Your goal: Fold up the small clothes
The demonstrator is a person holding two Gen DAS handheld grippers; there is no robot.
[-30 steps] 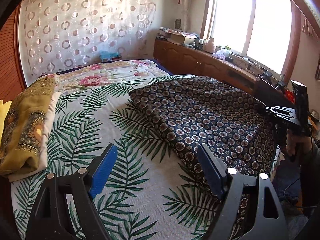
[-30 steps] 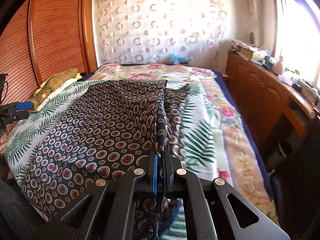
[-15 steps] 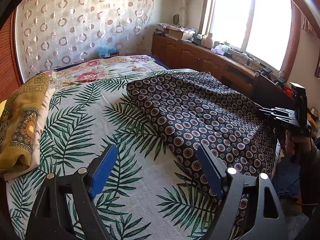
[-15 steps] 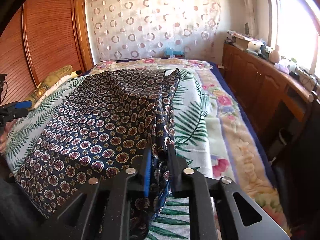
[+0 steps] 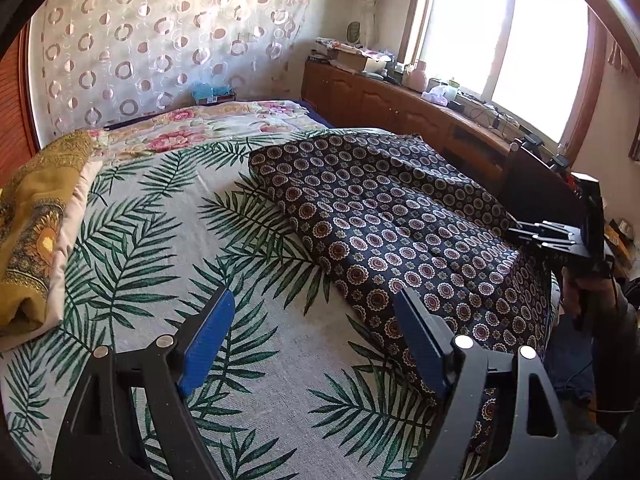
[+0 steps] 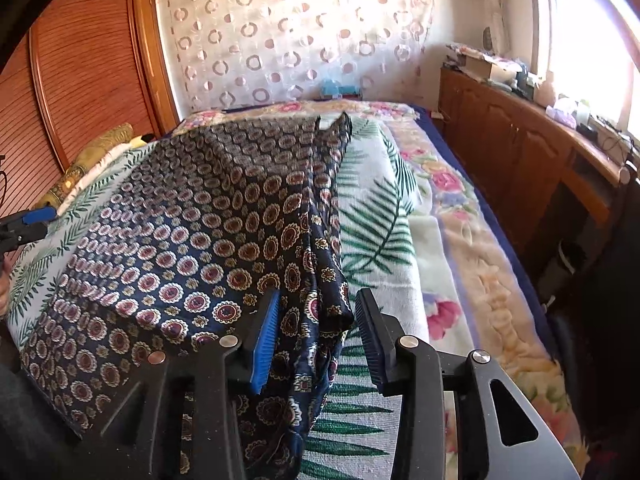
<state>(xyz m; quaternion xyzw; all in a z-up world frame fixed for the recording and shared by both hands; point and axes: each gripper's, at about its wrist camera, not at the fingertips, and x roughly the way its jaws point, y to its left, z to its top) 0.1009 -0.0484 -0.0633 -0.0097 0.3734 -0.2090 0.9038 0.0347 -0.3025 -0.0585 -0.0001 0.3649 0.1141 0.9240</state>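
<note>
The dark patterned garment (image 6: pixel 208 216) lies spread on the bed (image 6: pixel 400 240), over a palm-leaf bedspread (image 5: pixel 168 248), with its near edge hanging down over the foot of the bed. In the right wrist view its bunched right edge runs straight between the fingers of the right tongs (image 6: pixel 316 332), which are spread apart with the cloth loose between them; neither pad presses on the fabric. The blue pad (image 6: pixel 266 336) sits just beside the folds on one side, and the dark finger stands a little off the cloth on the other.

The left tongs (image 5: pixel 312 344) hover above the bare bedspread with their fingers wide apart and nothing between them. The garment lies to their right, its near edge just beside the right-hand finger. In the same view the right tongs (image 5: pixel 532 234) show at the far side of the garment, at its corner by the bed's foot.

The garment is navy with rows of round maroon and cream medallions. It looks doubled over, with a soft rounded fold along its left side and shallow wrinkles across the top. Its far corner is turned up, showing a pale underside.

A folded yellow cloth (image 5: pixel 28 220) rests at the left edge of the bed, well apart from the garment.
</note>
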